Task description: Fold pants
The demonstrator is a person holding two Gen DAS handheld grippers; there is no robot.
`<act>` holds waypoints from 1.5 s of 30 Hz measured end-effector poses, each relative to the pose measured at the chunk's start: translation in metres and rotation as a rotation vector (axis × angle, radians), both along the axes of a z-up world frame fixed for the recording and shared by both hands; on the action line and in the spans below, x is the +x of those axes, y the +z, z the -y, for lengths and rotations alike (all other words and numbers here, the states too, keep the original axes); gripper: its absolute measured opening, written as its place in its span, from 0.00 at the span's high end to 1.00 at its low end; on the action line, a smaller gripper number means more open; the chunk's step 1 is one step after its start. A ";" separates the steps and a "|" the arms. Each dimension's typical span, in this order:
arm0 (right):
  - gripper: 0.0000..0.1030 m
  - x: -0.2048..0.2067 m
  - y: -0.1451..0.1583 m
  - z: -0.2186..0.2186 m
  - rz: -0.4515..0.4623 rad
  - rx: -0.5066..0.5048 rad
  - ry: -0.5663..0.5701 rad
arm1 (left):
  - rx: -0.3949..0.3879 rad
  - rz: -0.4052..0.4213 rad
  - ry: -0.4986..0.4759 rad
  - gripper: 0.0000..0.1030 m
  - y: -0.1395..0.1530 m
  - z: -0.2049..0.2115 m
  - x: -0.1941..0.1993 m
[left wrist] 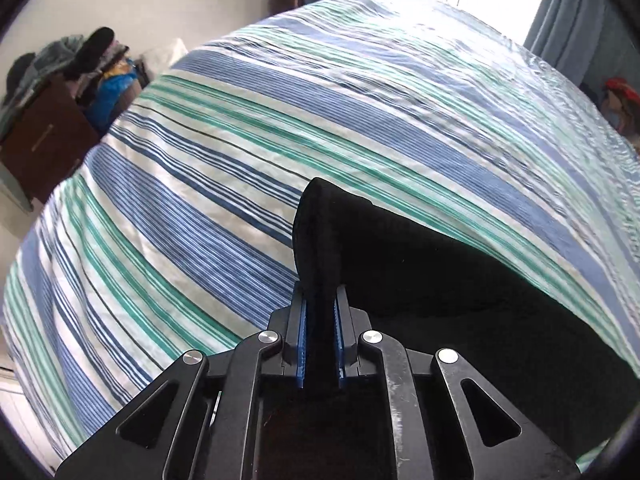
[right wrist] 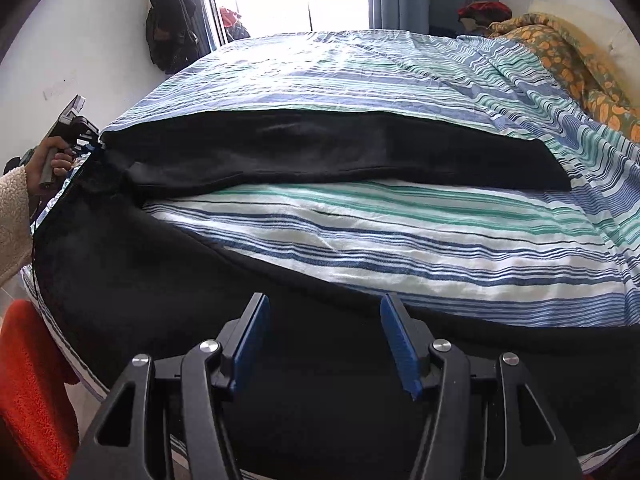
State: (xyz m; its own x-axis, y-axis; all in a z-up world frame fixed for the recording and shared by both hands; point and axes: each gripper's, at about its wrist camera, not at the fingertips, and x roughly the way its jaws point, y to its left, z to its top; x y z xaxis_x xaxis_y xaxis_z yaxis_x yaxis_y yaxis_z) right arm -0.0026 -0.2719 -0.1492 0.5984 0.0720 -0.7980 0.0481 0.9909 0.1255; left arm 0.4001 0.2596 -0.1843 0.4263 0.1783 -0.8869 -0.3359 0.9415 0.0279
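1. The left gripper is clamped on the waist of the black pants, which lie spread on the striped bed.
2. The right gripper hangs agape over the near leg; judged next: pinch it, then fold the legs together.

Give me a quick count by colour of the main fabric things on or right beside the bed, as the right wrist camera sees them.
Black: 1, the pants, spread in a V on the bed
Blue, green and white striped: 1, the bedspread
Orange floral: 1, the blanket bunched at the far right
Red: 1, the fuzzy cloth at the near left edge
Total: 4
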 end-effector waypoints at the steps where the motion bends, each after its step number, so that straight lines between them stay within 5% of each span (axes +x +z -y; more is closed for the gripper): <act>1: 0.44 0.004 0.002 0.004 0.003 0.007 -0.006 | 0.008 -0.009 0.024 0.91 -0.004 -0.005 0.003; 3: 0.44 0.009 0.002 0.009 -0.004 0.026 -0.014 | -0.010 -0.037 0.024 0.84 -0.012 -0.008 0.003; 6: 0.44 0.011 -0.012 0.014 -0.081 0.056 -0.012 | 0.120 -0.018 -0.042 0.67 0.002 0.002 -0.015; 10: 0.44 -0.005 -0.044 0.039 -0.222 0.126 -0.033 | 0.245 0.093 -0.164 0.28 0.047 0.027 -0.072; 14: 0.44 -0.042 -0.050 0.113 -0.257 0.092 -0.213 | 0.193 0.097 -0.325 0.22 0.056 0.057 -0.147; 20: 0.45 -0.100 -0.040 0.221 -0.308 -0.081 -0.553 | 0.169 -0.044 -0.412 0.16 -0.006 0.104 -0.237; 23: 0.45 -0.096 -0.019 0.196 -0.267 -0.139 -0.490 | 0.082 -0.036 -0.401 0.17 -0.013 0.128 -0.271; 28: 0.38 -0.057 -0.017 0.085 -0.169 -0.101 -0.249 | -0.014 0.033 -0.441 0.08 -0.005 0.190 -0.296; 31: 0.33 -0.031 -0.038 0.018 -0.162 -0.142 -0.130 | 0.024 0.025 -0.513 0.04 -0.021 0.224 -0.301; 33: 0.19 -0.020 -0.061 -0.006 -0.198 -0.157 -0.086 | 0.061 -0.031 -0.540 0.04 -0.045 0.239 -0.302; 38: 0.00 -0.017 -0.085 -0.003 -0.238 -0.141 -0.155 | 0.058 0.047 -0.490 0.00 -0.071 0.241 -0.312; 45: 0.00 -0.020 -0.097 -0.006 -0.219 -0.129 -0.142 | 0.057 0.053 -0.507 0.00 -0.071 0.242 -0.312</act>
